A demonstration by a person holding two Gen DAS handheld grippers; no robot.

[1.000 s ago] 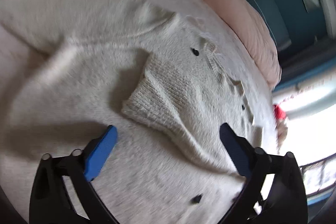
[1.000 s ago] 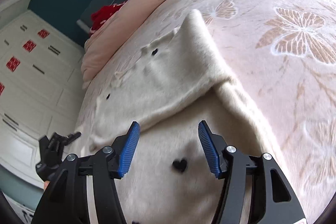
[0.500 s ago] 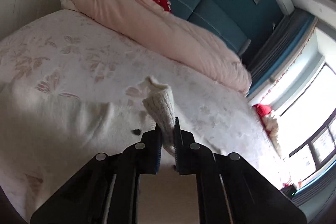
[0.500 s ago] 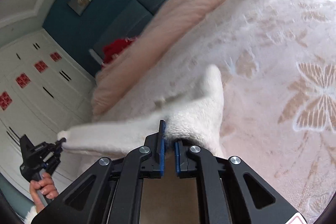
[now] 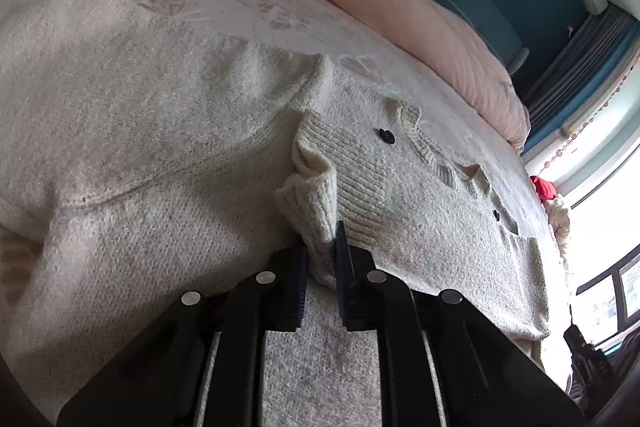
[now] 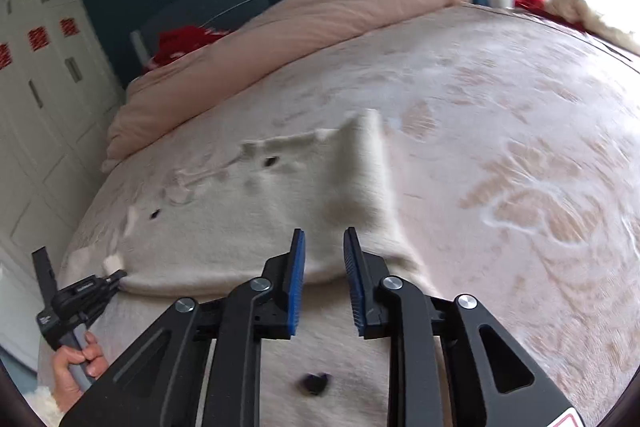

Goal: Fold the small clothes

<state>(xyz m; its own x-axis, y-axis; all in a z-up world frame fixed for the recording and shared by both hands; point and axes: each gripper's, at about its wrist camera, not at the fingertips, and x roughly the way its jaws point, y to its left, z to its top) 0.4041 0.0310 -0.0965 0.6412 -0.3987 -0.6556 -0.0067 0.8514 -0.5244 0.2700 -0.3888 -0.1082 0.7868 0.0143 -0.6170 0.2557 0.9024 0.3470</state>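
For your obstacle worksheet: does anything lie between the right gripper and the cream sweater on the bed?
Nothing visible does. The right gripper hovers with jaws apart, having just opened, directly over the cream sweater, nothing between them.

**Two black hand-held grippers with blue-padded fingers**

The left gripper is built of flat matte-black linkage bars that fan back from its two fingers, each pivot capped by a round silver screw head, four in a row behind the tips. Pale strips show between the bars nearer the camera.

The right gripper has the same black frame and silver pivots, with triangular cut-outs in its outer bars. Its fingers carry ribbed bright-blue pads on their inner faces. A red-and-white marking sits at the frame's lower right corner.

The left hand wraps a grey handle; its cuff is fluffy and cream-white.
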